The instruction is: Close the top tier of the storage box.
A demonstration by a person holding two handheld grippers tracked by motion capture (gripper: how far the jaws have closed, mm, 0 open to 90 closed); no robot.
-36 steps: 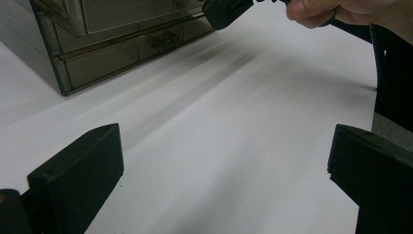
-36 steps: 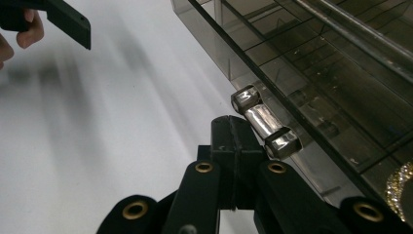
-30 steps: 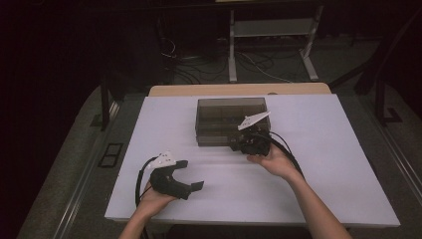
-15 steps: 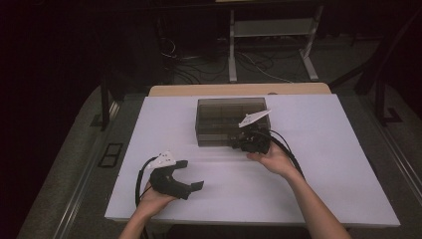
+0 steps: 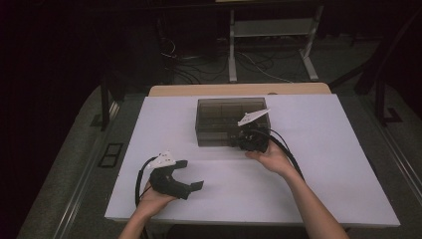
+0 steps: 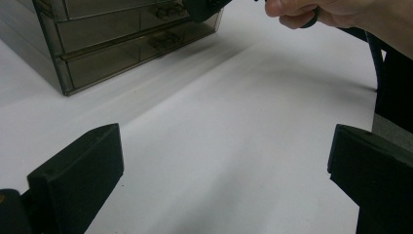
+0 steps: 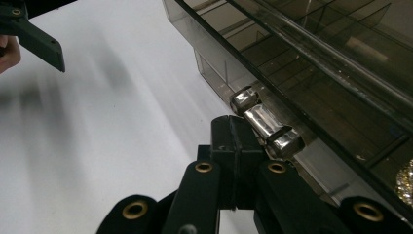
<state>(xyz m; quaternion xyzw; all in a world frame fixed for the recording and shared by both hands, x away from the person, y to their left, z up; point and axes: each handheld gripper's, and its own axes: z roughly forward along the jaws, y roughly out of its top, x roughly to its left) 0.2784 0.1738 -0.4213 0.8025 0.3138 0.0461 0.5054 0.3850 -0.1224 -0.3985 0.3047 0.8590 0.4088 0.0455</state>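
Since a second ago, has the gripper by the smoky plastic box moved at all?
No. In the high view the right gripper sits at the same spot against the box front, shut beside a shiny drawer handle.

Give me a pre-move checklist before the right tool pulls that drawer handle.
1. Right tool shut: ok, jaws pressed together.
2. Right tool at the chrome handle: ok, tips beside it; actual grip on it cannot tell.
3. Drawer closed: ok, front looks flush with the smoky drawer box.
4. Box braced against sliding: not ok, nothing holds it.
5. Left tool clear of the pull path: ok, open, resting apart on the white table.
6. Drawer contents: cannot tell.
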